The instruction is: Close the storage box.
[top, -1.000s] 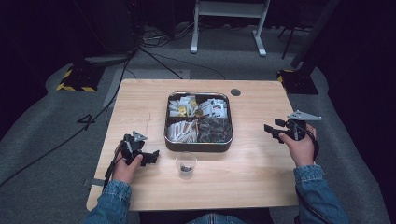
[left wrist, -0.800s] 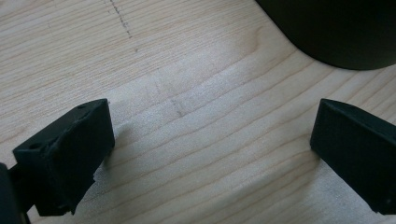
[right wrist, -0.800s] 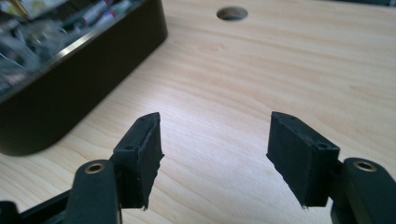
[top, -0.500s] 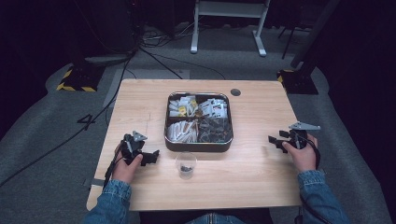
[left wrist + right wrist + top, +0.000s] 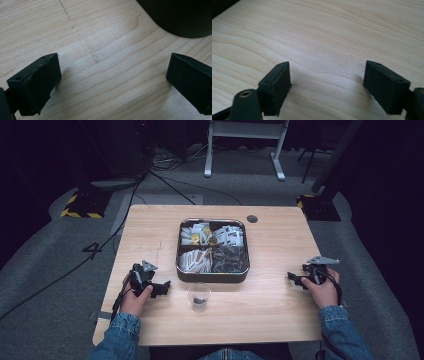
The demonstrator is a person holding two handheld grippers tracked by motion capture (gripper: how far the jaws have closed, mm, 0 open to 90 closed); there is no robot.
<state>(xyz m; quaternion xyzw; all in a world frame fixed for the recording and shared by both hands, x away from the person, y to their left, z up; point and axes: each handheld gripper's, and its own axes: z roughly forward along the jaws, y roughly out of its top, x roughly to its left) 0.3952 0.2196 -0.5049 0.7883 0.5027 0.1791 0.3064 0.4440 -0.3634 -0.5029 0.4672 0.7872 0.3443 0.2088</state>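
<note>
Grippers rested on the desk (image 5: 280, 315), left gripper (image 5: 159, 288) and right gripper (image 5: 296, 279) both gaping, empty. Cup (image 5: 199, 296) stood before the tin (image 5: 212, 276), probably placed within easy reach.

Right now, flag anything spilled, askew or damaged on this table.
Nothing stands out. The tin sits square on the table, its packets inside the four compartments. The small clear cup stands upright just in front of it, nothing spilled around it. Left gripper and right gripper rest open, holding nothing.

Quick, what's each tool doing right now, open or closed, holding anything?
Left tool: open, holding nothing, low over the table.
Right tool: open, holding nothing.
</note>
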